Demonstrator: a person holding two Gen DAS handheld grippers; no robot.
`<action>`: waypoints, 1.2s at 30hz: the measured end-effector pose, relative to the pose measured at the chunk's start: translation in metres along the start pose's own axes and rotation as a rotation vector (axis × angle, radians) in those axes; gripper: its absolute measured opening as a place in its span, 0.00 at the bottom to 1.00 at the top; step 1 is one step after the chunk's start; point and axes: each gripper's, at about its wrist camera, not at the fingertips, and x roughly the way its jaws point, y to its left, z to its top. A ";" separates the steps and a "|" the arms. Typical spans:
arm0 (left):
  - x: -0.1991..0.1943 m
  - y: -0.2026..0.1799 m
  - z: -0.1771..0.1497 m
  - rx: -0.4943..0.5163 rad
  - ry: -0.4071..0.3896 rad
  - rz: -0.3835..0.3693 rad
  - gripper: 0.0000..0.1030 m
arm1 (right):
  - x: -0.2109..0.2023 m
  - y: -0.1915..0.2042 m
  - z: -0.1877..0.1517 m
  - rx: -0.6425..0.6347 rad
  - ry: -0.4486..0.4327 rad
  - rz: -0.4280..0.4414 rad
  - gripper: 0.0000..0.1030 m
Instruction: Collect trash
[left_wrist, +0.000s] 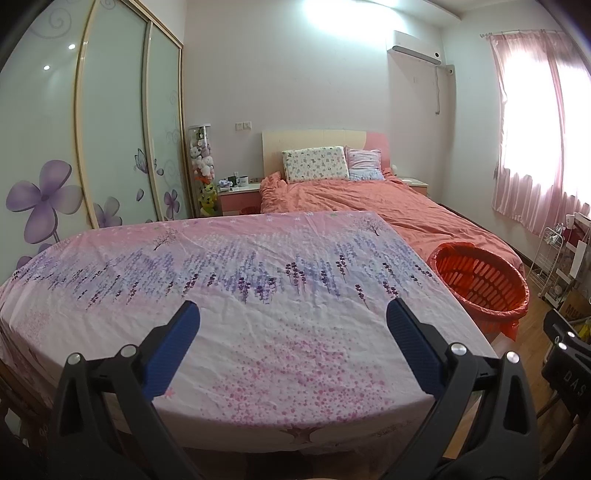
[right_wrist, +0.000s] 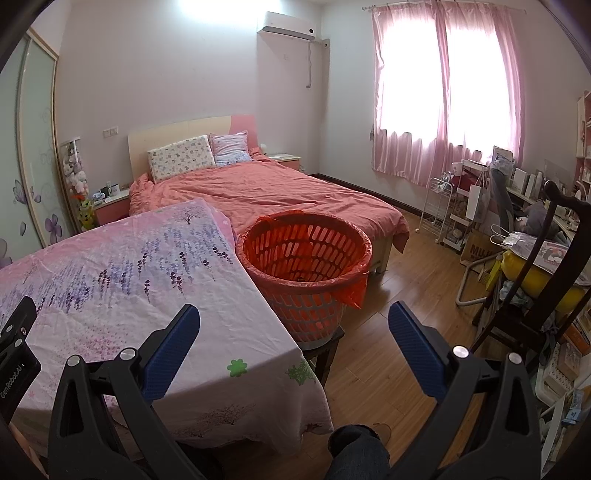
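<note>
We see the bench (left_wrist: 258, 295), draped in a floral cloth, bare of any trash in both views. Beside its far right corner stands the red basket (right_wrist: 306, 258), lined with a red bag, seemingly on a dark stool. Our left claw (left_wrist: 291, 347) and right claw (right_wrist: 293, 347) both gape wide and carry nothing. We judge collecting either finished or unstarted; next means finding litter.

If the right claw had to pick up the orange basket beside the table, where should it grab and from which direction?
Probably the rim, at its near edge, coming down from above. The orange basket stands upright on a dark stool with its mouth open upward, and its slotted wall is too wide for the open right claw to span. The red bag liner folded over the rim may slip.
</note>
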 end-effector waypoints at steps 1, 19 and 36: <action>0.000 0.000 0.000 0.000 0.001 0.000 0.96 | 0.000 0.000 0.000 0.000 0.000 0.000 0.98; 0.004 -0.001 -0.002 0.002 0.007 -0.003 0.96 | -0.001 -0.004 0.002 -0.002 -0.001 -0.008 0.98; 0.005 -0.001 -0.002 0.003 0.010 -0.004 0.96 | -0.001 -0.002 0.002 -0.003 0.000 -0.008 0.98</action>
